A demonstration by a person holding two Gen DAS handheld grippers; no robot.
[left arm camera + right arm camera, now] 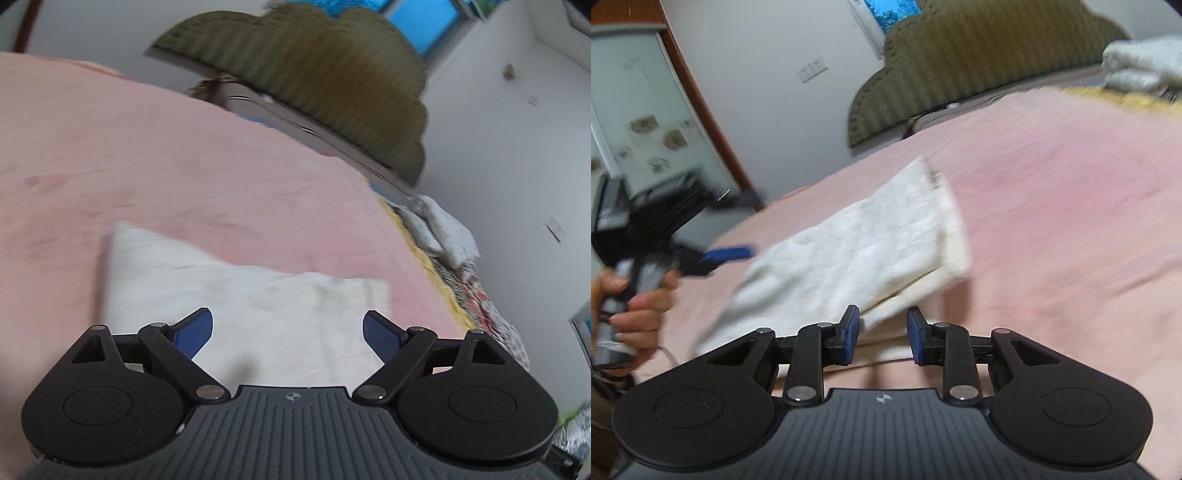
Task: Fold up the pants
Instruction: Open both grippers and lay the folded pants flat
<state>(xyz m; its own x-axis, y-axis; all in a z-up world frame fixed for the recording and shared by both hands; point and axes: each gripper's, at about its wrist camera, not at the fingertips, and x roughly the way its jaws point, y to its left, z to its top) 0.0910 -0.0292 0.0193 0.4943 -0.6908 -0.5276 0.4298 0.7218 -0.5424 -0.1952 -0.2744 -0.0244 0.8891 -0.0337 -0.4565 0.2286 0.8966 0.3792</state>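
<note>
The white pants (236, 295) lie folded into a flat oblong on the pink bedsheet (147, 166). My left gripper (287, 332) is open wide and empty, hovering just above the near edge of the pants. In the right wrist view the pants (857, 236) stretch from lower left to upper right, with a layered edge at the right end. My right gripper (882, 336) is partly open, its blue pads either side of the near corner of the pants, not closed on it. The left gripper (727, 254) shows at the left, held by a hand.
An olive padded headboard (314, 81) stands at the far end of the bed. A pile of pale folded laundry (439, 229) lies at the right bed edge, over a patterned quilt (476, 295). A wardrobe (646, 129) stands at the left. White walls surround the bed.
</note>
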